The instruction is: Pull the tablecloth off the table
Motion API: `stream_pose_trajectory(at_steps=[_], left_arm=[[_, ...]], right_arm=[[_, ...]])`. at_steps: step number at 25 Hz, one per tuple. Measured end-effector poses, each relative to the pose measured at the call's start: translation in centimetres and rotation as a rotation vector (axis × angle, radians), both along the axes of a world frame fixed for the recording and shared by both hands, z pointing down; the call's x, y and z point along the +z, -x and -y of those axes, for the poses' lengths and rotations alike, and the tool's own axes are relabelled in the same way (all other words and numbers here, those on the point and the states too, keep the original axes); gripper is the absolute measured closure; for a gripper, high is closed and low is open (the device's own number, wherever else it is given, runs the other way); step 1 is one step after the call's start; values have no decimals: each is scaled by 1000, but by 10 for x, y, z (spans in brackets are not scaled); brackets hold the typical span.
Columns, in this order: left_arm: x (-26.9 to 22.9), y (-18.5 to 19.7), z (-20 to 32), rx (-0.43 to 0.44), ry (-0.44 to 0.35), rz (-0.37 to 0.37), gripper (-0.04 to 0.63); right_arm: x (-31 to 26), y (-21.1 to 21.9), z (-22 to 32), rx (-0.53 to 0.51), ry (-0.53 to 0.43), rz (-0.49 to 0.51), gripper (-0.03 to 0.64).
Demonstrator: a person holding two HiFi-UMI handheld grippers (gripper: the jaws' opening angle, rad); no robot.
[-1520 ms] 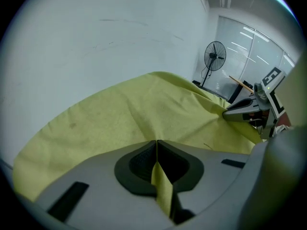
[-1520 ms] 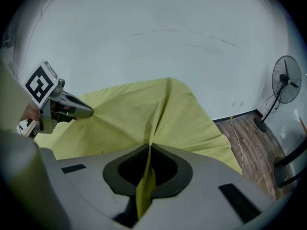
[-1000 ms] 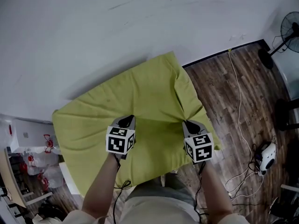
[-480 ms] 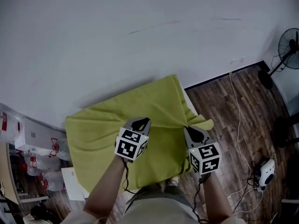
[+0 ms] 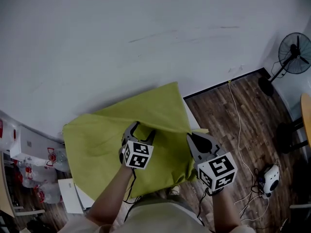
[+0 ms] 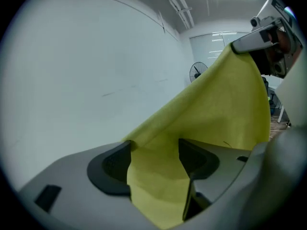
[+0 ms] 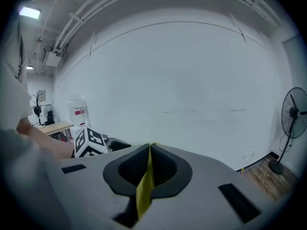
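Note:
The yellow-green tablecloth (image 5: 102,140) hangs bunched in front of me and hides most of the table under it. My left gripper (image 5: 139,131) is at the cloth's middle. Its jaws are opening. In the left gripper view the cloth (image 6: 216,109) drapes loosely through the gap between the pads (image 6: 111,166) and none of them presses on it. My right gripper (image 5: 196,141) holds the cloth's right edge. In the right gripper view a thin yellow fold (image 7: 146,176) is pinched between the shut jaws.
A white wall (image 5: 146,33) fills the far side. To the right, on the wooden floor (image 5: 233,130), are a white cable (image 5: 239,111), a standing fan (image 5: 293,52) and a small white device (image 5: 268,179). Boxes and bottles (image 5: 29,152) stand at the left. A white table corner (image 5: 73,200) pokes out below the cloth.
My left gripper has opened and let go of the cloth that it pinched before. The right gripper stays shut on its edge. Both grippers have risen slightly with the cloth.

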State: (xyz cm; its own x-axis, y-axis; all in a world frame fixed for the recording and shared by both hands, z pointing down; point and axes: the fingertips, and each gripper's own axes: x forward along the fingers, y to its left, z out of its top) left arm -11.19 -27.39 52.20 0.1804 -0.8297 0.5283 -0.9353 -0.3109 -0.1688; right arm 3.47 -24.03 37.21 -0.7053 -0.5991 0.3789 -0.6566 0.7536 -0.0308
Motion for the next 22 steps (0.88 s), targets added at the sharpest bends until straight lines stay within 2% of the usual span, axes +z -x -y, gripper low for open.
stream_pose_trajectory(at_steps=[4, 8, 10, 14, 19, 22], left_arm=[[-33, -1, 10, -10, -92, -23, 287], [-88, -7, 19, 6, -233, -31, 298], [-122, -15, 23, 37, -305, -44, 360], [-191, -37, 24, 116, -458, -15, 533], [-271, -68, 17, 219, -567, -75, 557], [-319, -92, 8, 294, -631, -85, 563]], right_arm=[[-29, -7, -11, -18, -41, 31, 584], [-74, -17, -17, -26, -121, 85, 584], [-97, -23, -19, -20, -159, 126, 584], [-140, -40, -21, 18, -240, 200, 584], [-195, -86, -22, 123, -358, 303, 584], [-230, -114, -26, 183, -448, 329, 584]])
